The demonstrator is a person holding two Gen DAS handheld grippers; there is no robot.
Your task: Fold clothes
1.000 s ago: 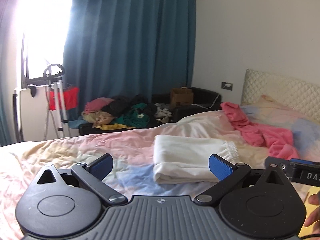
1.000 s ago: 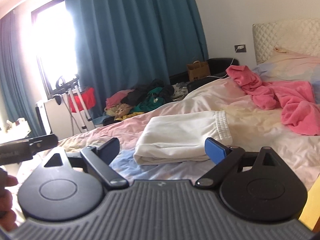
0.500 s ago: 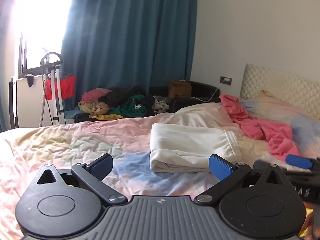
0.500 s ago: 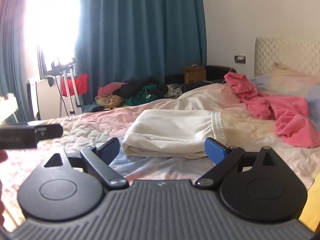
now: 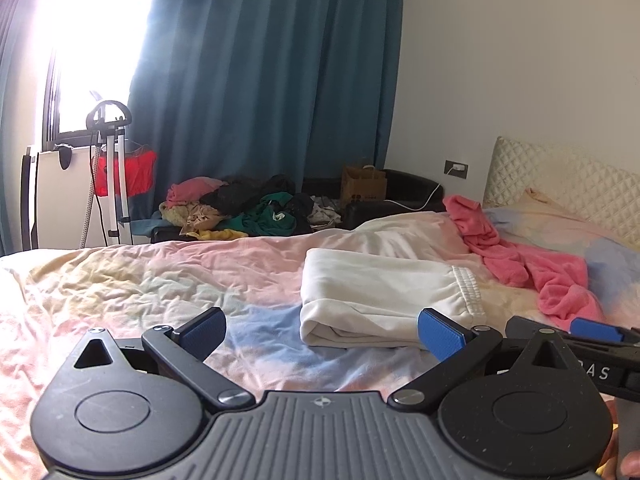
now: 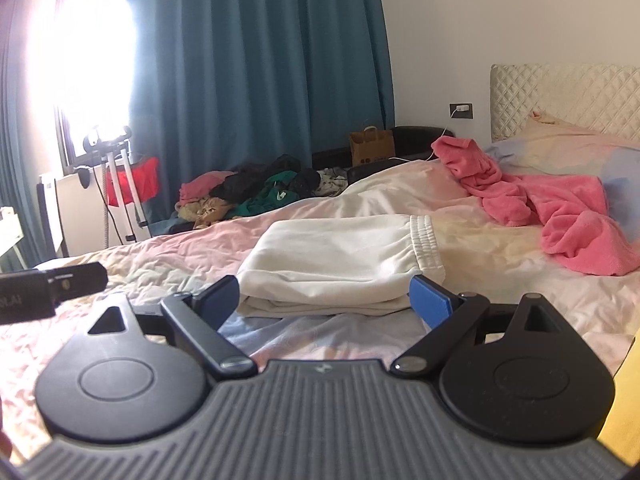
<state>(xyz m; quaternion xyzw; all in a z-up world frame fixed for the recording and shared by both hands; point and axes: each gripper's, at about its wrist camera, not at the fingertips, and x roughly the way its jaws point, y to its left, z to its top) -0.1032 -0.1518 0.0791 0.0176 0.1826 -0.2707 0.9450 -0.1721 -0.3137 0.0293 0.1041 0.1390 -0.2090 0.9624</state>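
Both grippers hover low over the bed [image 5: 120, 280], and neither is holding anything. The left gripper [image 5: 322, 330] has its blue fingers spread wide and released, bare sheet between them. Same story on the right gripper [image 6: 324, 296]: fingers splayed apart, framing the near edge of the white garment [image 6: 340, 256] without touching it, as far as this view tells.

That white garment sits centre frame in both views, already a neat flat stack, elastic waistband at its right end, layered edges showing along the front. I'd call that one finished.

Now look right of centre: the pink garment [image 6: 560, 216] lies crumpled in a heap across the bedding toward the headboard [image 6: 560, 96], clearly unfolded. That looks like the next job. And in the middle left, beyond the bed's far edge, a pile of mixed clothes [image 5: 240, 208] waits by the blue curtain [image 5: 260, 80]. So by my reading, one piece down, the pink one and possibly plenty more to go
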